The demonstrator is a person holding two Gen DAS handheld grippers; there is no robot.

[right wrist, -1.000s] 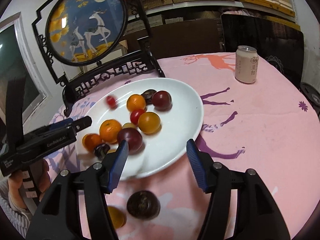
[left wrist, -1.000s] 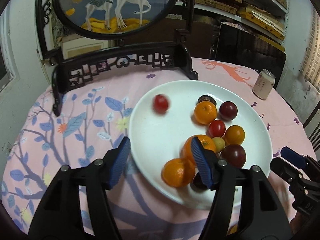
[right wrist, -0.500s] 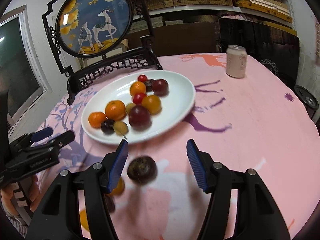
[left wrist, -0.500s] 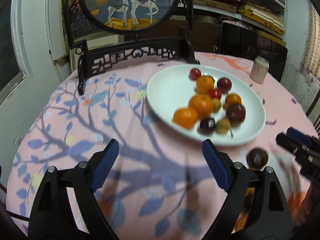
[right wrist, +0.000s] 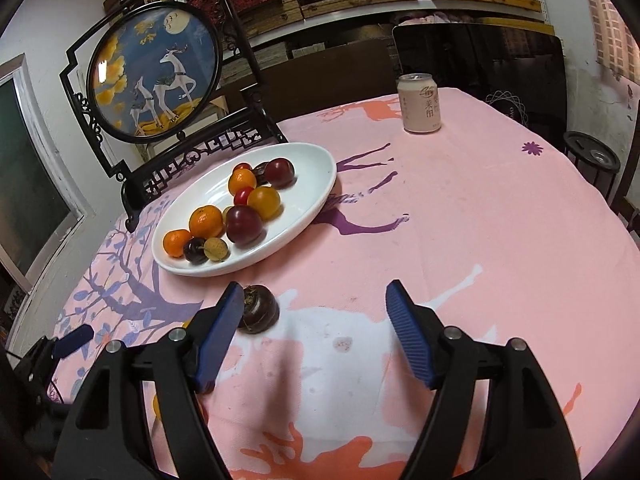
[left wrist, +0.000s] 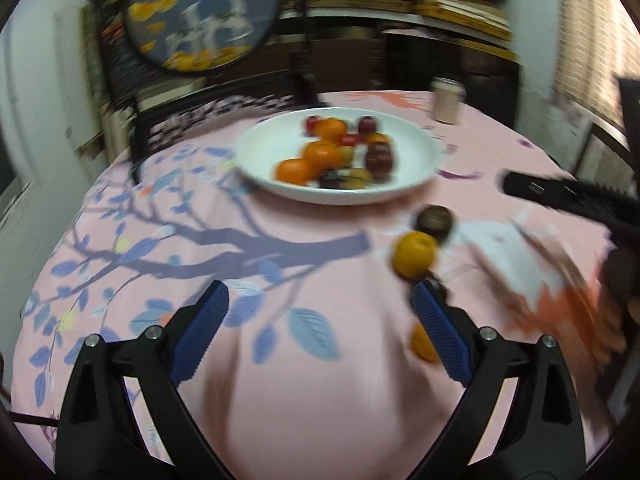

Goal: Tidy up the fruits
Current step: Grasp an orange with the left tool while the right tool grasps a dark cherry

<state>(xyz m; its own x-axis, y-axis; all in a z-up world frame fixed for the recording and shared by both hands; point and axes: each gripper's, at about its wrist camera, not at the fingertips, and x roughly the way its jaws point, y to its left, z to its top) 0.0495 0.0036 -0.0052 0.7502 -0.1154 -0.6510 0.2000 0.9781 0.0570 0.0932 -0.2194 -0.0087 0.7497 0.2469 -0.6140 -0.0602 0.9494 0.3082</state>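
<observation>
Both grippers have pulled back from the white plate (right wrist: pixel 312 216) since a second ago, and the plate now sits farther up the desk (right wrist: pixel 480 240) in both views. Left gripper (left wrist: pixel 320 332) fingers spread wide, nothing between them, hovering over the pink cloth; view is motion-blurred. Right gripper (right wrist: pixel 314 332) fingers also spread, empty. Dark round fruit (right wrist: pixel 258 309) lies on the cloth just beside the right gripper's left finger, at 6 o'clock from the plate. In the left view a loose orange (left wrist: pixel 415 254) sits touching the dark fruit's 7 o'clock side. Another small orange fruit (left wrist: pixel 424 345) shows partly behind the left gripper's right finger. Plate holds the pile of oranges, plums, red tomatoes. Drink can (right wrist: pixel 419 103) stands at 1 o'clock from the plate, well apart.
</observation>
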